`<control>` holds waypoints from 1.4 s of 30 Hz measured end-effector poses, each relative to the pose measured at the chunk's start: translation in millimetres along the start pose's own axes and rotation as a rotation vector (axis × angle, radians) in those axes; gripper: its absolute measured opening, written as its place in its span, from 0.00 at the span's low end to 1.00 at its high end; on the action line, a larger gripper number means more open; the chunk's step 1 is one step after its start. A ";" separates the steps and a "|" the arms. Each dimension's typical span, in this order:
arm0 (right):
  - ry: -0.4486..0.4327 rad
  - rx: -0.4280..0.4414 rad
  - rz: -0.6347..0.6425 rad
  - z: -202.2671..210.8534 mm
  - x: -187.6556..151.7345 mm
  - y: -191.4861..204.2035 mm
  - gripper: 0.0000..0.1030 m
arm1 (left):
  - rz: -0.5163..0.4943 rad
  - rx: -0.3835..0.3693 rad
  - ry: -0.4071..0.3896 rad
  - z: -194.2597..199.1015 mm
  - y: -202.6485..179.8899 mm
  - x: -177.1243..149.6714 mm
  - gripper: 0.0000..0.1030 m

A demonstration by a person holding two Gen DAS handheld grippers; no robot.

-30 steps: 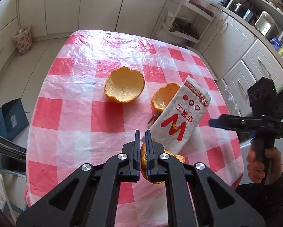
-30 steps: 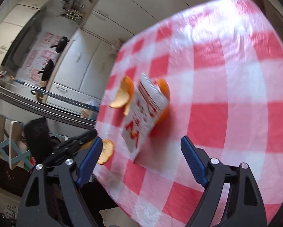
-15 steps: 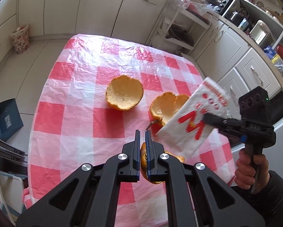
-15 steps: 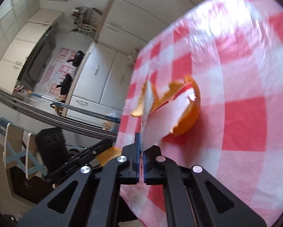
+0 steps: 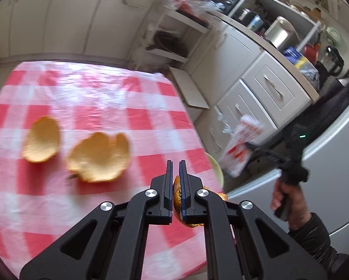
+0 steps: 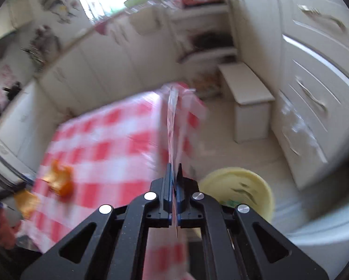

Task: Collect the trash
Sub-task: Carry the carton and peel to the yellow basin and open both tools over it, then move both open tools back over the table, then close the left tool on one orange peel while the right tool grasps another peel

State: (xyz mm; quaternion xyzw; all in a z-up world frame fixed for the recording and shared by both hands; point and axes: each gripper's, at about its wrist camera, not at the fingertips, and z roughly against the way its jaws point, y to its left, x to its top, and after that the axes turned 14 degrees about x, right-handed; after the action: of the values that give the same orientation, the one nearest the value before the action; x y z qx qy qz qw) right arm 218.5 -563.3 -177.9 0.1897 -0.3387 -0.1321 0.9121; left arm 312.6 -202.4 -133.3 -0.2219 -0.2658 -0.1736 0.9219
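I've got the right gripper (image 6: 173, 171) clamped on the flat white-and-red paper wrapper (image 6: 174, 126), edge-on, heading for the pale yellow round bin (image 6: 238, 192). Left gripper (image 5: 175, 170) pinches an orange peel scrap (image 5: 177, 196), off the counter (image 5: 92, 107).

3 pieces of orange peel: 2 (image 5: 41, 139) (image 5: 99, 157) on the checked tablecloth (image 5: 85, 98) toward its right edge, 1 (image 5: 177, 197) off that edge; 1 paper wrapper (image 5: 241, 149); 1 yellow bin (image 6: 238, 192) on the floor; 2 grippers (image 5: 175, 170) (image 6: 174, 175)
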 end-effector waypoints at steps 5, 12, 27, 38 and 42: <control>0.224 -0.011 -0.196 -58.2 -27.4 -70.9 0.22 | -0.028 -0.025 0.063 -52.0 -77.1 -0.8 0.05; -0.056 0.095 -0.353 7.8 5.3 -88.6 0.63 | -0.100 0.055 0.148 -132.1 -166.2 0.2 0.05; -0.251 0.229 -0.394 63.0 37.6 -86.9 0.71 | -0.140 0.238 0.275 -224.6 -236.1 -7.7 0.28; -0.169 0.314 -0.278 32.8 42.6 -13.7 0.71 | -0.074 0.451 -0.034 -46.8 -97.0 -6.1 0.58; -0.028 0.414 -0.203 -12.0 31.7 47.1 0.72 | 0.172 0.564 -0.021 -0.6 19.9 -3.1 0.63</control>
State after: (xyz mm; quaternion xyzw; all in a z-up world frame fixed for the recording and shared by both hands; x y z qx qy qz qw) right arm 255.2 -529.9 -147.8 0.4041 -0.3504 -0.1533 0.8309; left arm 319.1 -185.3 -141.8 0.0196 -0.2934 -0.0117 0.9557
